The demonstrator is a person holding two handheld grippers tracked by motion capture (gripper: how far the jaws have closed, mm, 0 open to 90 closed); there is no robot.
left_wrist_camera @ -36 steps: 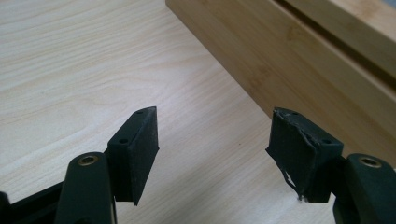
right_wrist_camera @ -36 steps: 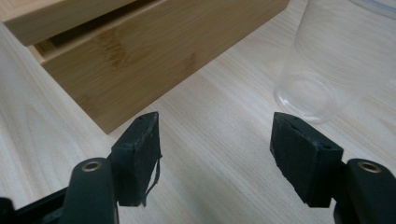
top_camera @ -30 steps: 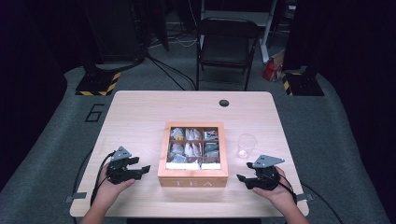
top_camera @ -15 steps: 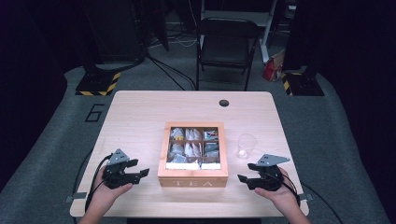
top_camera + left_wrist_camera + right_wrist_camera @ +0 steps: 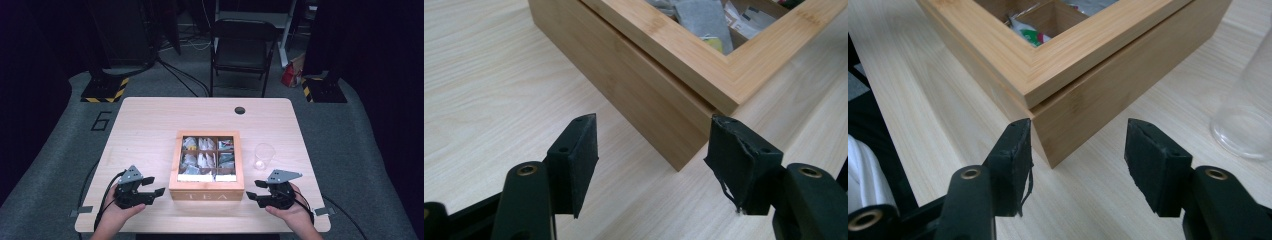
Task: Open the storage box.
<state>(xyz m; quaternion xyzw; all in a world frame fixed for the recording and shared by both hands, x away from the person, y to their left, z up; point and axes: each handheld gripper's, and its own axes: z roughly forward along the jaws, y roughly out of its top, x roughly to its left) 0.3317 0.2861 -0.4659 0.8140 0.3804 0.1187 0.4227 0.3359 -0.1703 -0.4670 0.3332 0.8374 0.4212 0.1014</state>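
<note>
High view: a wooden tea box [image 5: 206, 187] sits near the middle of the tabletop [image 5: 150, 125], its front wall marked "TEA" and its glazed lid down over six compartments of tea bags [image 5: 205, 152]. Left gripper [image 5: 152, 186] rests on the tabletop just beside the box's front left corner, fingers pointing toward the box without touching it. Right gripper [image 5: 253, 190] lies just beside the front right corner, likewise apart from the box. A clear plastic cup [image 5: 263, 156] stands upright near the box's right wall. A round grommet hole [image 5: 240, 110] lies well beyond the box's far side, and a folding chair [image 5: 243, 47] stands on the floor past the tabletop.

Left gripper view: the fingers [image 5: 576, 150] stand partly apart, having just been closing, with nothing between them. The box's corner [image 5: 684, 145] lies just ahead of the gap.

Right gripper view: the fingers [image 5: 1013, 155] stand partly apart, having just been closing, and are empty. The box's corner [image 5: 1048, 145] lies just ahead of them, and the cup [image 5: 1248, 115] stands to the box's right.
</note>
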